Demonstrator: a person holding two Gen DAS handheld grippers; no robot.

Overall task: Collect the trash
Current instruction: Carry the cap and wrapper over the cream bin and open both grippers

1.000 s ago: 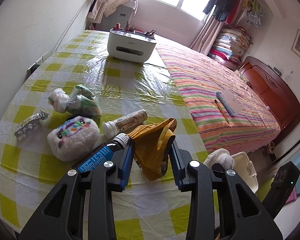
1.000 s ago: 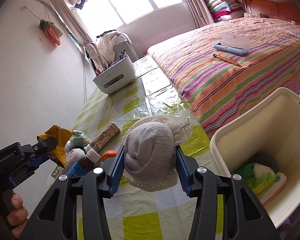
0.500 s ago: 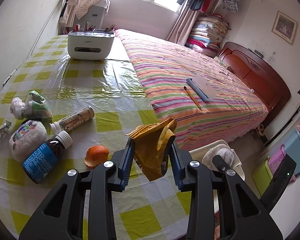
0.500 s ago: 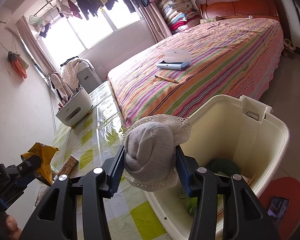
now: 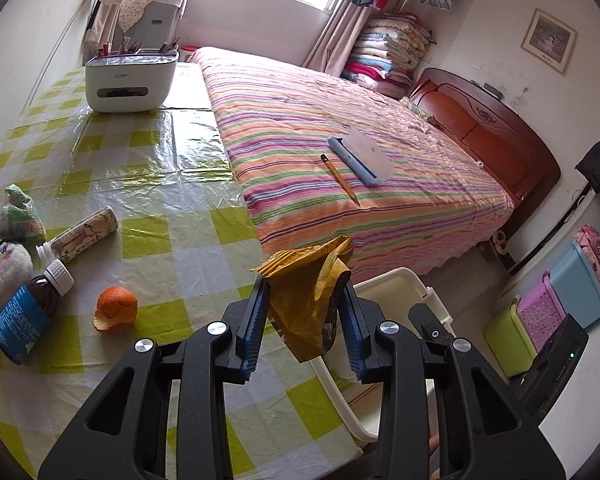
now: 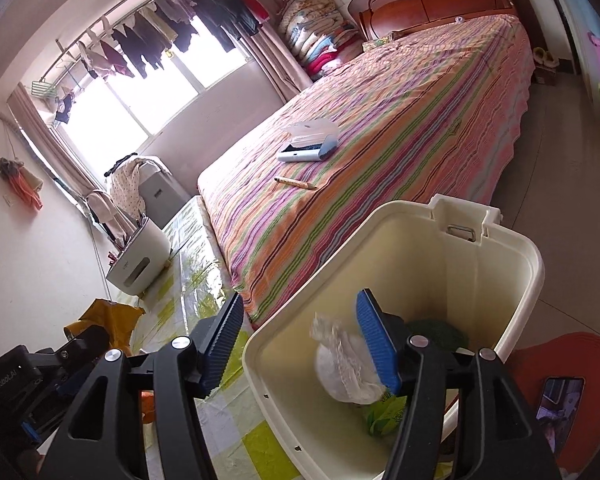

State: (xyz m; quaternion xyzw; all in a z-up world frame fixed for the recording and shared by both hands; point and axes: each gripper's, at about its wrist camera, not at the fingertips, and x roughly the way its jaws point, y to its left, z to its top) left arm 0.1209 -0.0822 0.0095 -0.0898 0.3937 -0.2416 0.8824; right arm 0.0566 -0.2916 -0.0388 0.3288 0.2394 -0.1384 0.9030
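Trash bin [image 6: 512, 264] sits directly below the right gripper [image 6: 300, 344], whose jaws have just been opening; the white bundle [image 6: 344, 372] lies released inside. Left gripper [image 5: 304, 316] clamps a yellow wrapper [image 5: 308, 300] beyond the worktop [image 5: 148, 184] edge.

Colours on show: yellow-green checks, candy stripes, cream plastic

Beside the cream plastic bin [image 6: 512, 256] runs the tablecloth of yellow-green and white checks [image 5: 148, 236]; behind the bin spreads the bedspread striped pink, orange, green and purple [image 5: 340, 128]. Over the bin's near edge hangs a crumpled mustard-yellow wrapper [image 5: 308, 300] between blue ribbed pads on black jaws. Inside the bin: a white lacy bundle [image 6: 348, 368], blurred, over a green packet [image 6: 384, 414]. Left of it on the cloth, an orange peel [image 5: 114, 308] and a brown bottle with blue label and white cap [image 5: 26, 316].
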